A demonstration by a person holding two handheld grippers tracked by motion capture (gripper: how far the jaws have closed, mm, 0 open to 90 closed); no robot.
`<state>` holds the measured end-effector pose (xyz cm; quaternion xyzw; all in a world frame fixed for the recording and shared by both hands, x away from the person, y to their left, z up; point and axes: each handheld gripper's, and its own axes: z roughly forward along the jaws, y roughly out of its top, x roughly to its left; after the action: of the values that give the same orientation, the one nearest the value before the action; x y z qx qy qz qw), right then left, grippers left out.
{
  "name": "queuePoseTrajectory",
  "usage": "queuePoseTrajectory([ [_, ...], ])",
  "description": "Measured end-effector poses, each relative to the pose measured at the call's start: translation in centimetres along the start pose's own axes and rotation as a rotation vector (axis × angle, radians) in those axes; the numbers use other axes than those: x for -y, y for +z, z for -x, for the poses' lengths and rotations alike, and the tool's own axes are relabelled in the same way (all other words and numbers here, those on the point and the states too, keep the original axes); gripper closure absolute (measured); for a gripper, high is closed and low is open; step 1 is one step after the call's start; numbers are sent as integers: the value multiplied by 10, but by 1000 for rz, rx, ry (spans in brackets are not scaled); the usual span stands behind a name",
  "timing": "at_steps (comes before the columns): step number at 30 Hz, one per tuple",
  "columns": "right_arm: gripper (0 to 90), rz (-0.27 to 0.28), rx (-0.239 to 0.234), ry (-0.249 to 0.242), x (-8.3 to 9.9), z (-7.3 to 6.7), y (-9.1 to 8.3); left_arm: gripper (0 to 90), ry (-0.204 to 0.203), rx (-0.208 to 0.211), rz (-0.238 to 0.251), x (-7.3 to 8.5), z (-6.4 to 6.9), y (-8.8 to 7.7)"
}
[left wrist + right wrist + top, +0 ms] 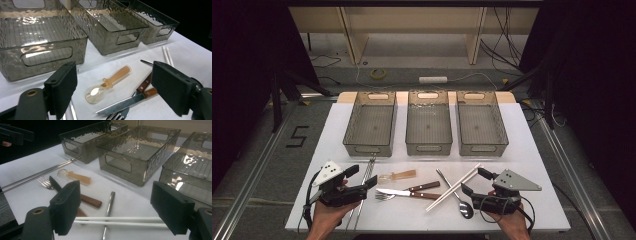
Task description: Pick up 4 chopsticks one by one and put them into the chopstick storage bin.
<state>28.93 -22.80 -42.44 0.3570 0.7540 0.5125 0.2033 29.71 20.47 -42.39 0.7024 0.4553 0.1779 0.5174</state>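
On the white table [532, 150], three grey bins [428, 129]; beyond, seemingly cabled floor [412, 70].

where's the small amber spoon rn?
The amber spoon lies on the white table in the high view, left of centre, just in front of the middle bin, above the knife and beside the metal chopsticks.

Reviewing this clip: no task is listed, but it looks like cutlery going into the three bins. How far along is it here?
Nothing looks done: all three bins are empty. Nothing is in hand either; the left gripper and right gripper are both open above the table. Left on the table: the metal chopsticks, small orange-handled spoon, knife, fork, white chopsticks and metal spoon.
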Motion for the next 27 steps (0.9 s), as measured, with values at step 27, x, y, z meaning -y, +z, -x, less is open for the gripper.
queuePoseTrajectory([
  [27,243,-40,-23,22,2,5,3,220,-8,-142,-137,-2,-4,3],
])
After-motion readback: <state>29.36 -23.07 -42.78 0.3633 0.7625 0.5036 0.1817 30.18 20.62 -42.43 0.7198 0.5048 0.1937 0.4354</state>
